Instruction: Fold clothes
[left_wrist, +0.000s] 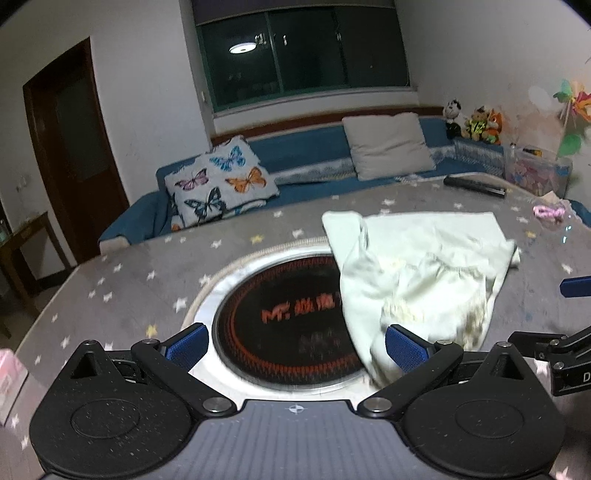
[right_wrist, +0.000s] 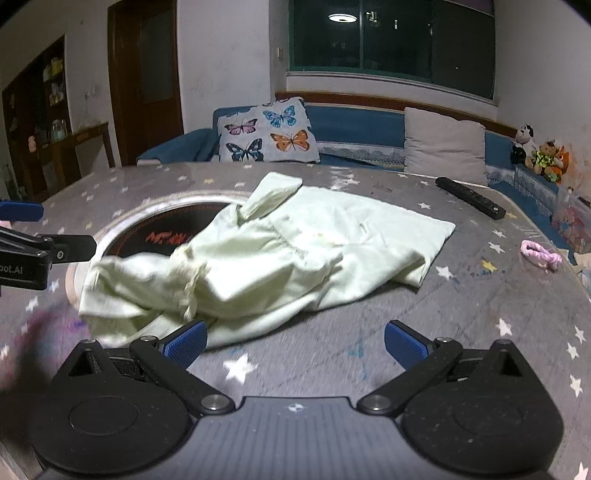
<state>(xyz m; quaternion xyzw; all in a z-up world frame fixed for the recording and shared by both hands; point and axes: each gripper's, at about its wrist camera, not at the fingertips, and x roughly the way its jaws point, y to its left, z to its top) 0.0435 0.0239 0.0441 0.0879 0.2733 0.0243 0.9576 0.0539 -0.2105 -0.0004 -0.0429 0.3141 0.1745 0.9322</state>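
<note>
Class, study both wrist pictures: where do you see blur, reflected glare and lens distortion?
Left wrist view: the pale garment and the burner lettering are smeared by motion; a ceiling lamp glares in the dark window. Right wrist view: the garment's near edge blurs, and the table edge bows from fisheye distortion.

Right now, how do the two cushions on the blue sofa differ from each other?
The butterfly cushion is printed with coloured butterflies on a pale ground; the plain cushion is one grey-beige colour with no pattern. The butterfly cushion sits near the sofa's left end, close to the door; the plain cushion sits further right, toward the soft toys. Both are squarish and lean upright against the sofa's back.
</note>
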